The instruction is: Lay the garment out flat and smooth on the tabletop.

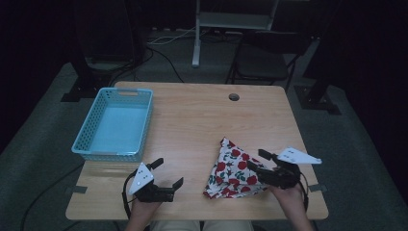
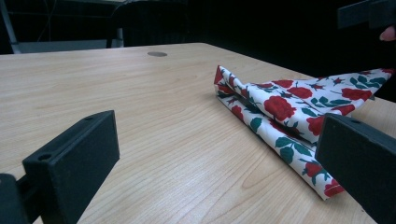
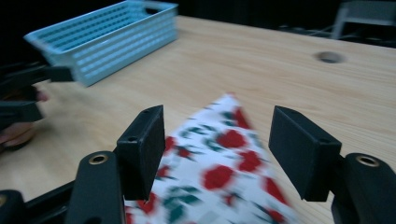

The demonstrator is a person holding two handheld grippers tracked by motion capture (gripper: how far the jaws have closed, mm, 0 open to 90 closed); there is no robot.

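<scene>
- Wooden table (image 1: 192, 120), dark room: a folded cloth (image 1: 233, 171) lies ready near a basket (image 1: 115, 122).
- Right gripper (image 1: 257, 161) hovers above it, released.
- Left gripper (image 1: 168, 173) waits, jaws apart.

room: dim | floor (image 1: 43, 130): grey carpet | chair (image 1: 262, 60): black | table (image 1: 202, 110): wood

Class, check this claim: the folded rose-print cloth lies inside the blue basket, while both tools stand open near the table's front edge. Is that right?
Not quite. The rose-print cloth lies folded on the bare table, apart from the blue basket, which holds nothing, as the high view shows. The left tool and right tool do stand open near the front edge.
</scene>
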